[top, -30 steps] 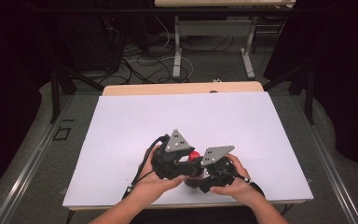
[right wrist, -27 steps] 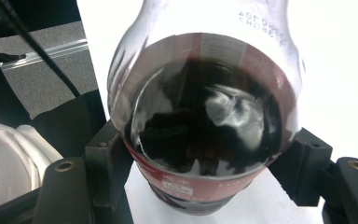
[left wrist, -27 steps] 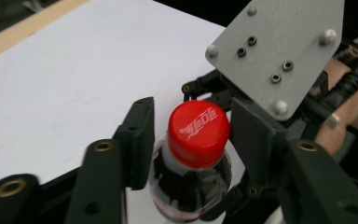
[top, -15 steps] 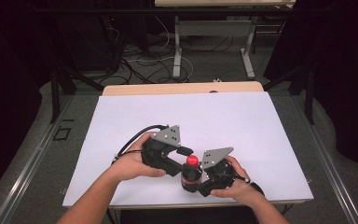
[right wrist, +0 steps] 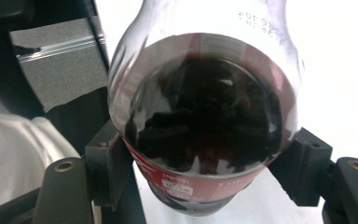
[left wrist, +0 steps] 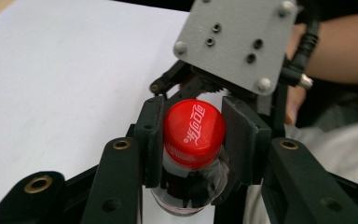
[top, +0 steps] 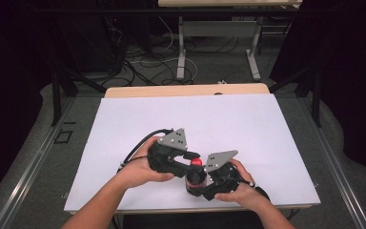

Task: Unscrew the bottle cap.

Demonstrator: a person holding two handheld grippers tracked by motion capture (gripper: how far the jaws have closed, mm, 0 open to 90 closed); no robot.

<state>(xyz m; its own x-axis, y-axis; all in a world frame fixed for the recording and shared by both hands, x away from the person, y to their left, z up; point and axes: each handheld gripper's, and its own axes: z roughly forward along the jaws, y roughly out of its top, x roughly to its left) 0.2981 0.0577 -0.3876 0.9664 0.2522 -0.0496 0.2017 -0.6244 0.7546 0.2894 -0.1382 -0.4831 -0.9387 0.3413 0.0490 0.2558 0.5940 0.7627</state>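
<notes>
In the high view, a cola bottle [top: 195, 177] stands upright near the 6 o'clock edge of the white-covered bench [top: 248, 124], its red cap [top: 196, 162] on top. The left hand-held gripper [top: 189, 157] reaches in from 9 o'clock at cap height, while the right hand-held gripper [top: 199, 185] meets the bottle lower down from 3 o'clock; the split looks meant to steady the body while the cap is worked. In the left gripper view, the left hand-held gripper [left wrist: 192, 135] has its two black jaws closed narrow against opposite sides of the red cap [left wrist: 194, 127], a grip suited to twisting it. The cap faces the camera and the bottle's long axis runs away below it, toward the bench. In the right gripper view, the right hand-held gripper [right wrist: 205, 163] clamps the labelled belly of the cola bottle [right wrist: 205, 116], one jaw at 8 o'clock and one at 4 o'clock, both pressed to the plastic. Dark drink fills the body, and the shoulder narrows toward 12 o'clock, so the long axis runs up the picture.
</notes>
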